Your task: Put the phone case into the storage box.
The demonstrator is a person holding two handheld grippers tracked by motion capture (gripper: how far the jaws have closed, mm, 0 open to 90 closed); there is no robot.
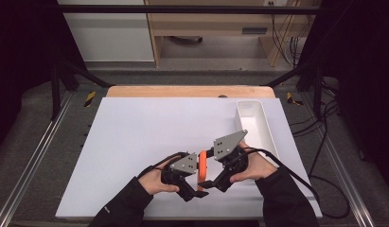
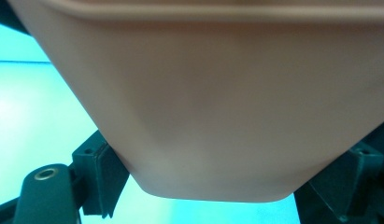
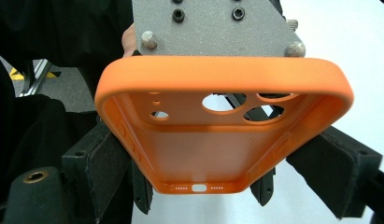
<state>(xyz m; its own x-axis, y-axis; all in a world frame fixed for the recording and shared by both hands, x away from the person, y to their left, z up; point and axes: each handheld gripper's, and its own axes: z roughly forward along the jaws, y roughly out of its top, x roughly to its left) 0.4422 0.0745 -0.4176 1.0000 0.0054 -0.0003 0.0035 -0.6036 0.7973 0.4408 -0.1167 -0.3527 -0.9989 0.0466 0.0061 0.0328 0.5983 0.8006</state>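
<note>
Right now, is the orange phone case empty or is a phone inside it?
Empty: the orange phone case shows its bare inner back, with see-through camera holes.

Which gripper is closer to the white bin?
Right. The right gripper is beside the white bin's near end; the left gripper sits farther left, across the orange phone case.

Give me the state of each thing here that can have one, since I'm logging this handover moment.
orange phone case: empty, no phone in it, held up off the table between both grippers.
left gripper: shut on the case.
right gripper: shut on the case's sides.
white bin: upright on the mat, looks empty.
</note>
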